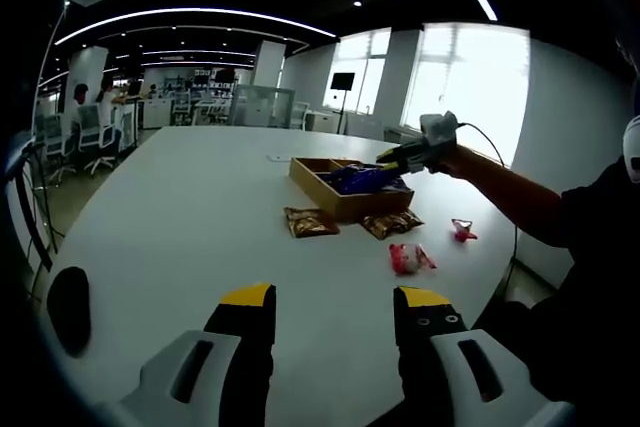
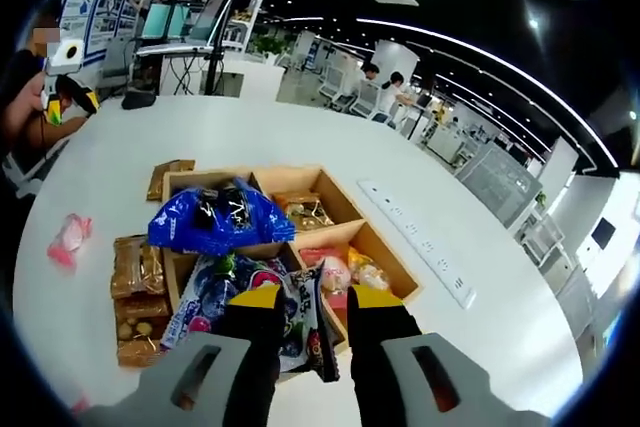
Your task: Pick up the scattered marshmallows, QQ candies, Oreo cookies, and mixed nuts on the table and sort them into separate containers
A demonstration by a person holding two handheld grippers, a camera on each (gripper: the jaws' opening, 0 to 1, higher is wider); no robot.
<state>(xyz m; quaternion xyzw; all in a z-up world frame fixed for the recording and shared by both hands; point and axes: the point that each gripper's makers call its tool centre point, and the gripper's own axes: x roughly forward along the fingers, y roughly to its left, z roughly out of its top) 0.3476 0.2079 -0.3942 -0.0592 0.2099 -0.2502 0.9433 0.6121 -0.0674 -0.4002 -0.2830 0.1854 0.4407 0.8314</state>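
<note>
The right tool [image 2: 308, 312] hangs just over the near end of the wooden tray [image 2: 392, 265], its two yellow-tipped jaws a little apart with a candy packet [image 2: 312, 319] showing in the gap between them; whether the jaws actually press on that packet cannot be told. Under and just ahead of the tips lie more purple and white candy packets [image 2: 205, 299] in the near compartment, a crumpled blue bag [image 2: 215, 217] lies across the middle of the tray, pink wrapped sweets [image 2: 345, 272] fill the compartment to the right, and brown packets sit in the far one. Outside the tray, brown nut packets [image 2: 138, 277] lie on the white counter [image 2: 300, 137] against its left wall, and a pink wrapped sweet [image 2: 70, 237] lies further left, well apart. In the left gripper view, the left tool [image 1: 335, 297] is held low over bare counter [image 1: 180, 207], jaws spread wide with nothing between them, well short of the tray [image 1: 340, 202]. Two brown packets [image 1: 310, 222] lie beside the tray's near wall, and two pink sweets [image 1: 408, 259] lie nearer on the right. The person's right forearm [image 1: 510, 192] reaches in from the right, level, holding the right tool above the tray's far right corner.
</note>
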